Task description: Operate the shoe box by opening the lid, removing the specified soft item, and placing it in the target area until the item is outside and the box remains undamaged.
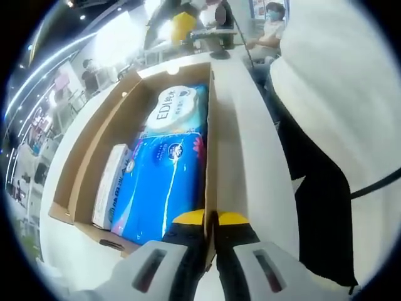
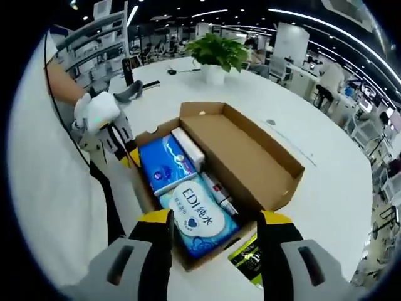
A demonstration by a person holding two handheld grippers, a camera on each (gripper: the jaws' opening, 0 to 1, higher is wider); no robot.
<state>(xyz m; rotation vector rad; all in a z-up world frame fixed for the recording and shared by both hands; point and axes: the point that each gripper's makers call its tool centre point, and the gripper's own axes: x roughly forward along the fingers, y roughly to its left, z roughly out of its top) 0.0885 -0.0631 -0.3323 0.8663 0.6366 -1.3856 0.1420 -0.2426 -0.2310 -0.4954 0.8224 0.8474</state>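
While the shoe box (image 2: 241,153) lies open on the white table (image 2: 326,188), lid folded out flat, the left gripper (image 1: 211,219) pinches the box's side wall between nearly closed jaws. The right gripper (image 2: 214,221) hangs just above the near end, jaws spread wide and holding nothing. Inside lie a blue tissue pack (image 1: 164,182), a wet-wipes pack (image 2: 199,216) marked EDI and a slim white carton (image 1: 111,185). A potted plant (image 2: 216,56) stands well behind.

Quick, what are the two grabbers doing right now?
Left gripper: shut on the shoe box wall.
Right gripper: open above the box, holding nothing.
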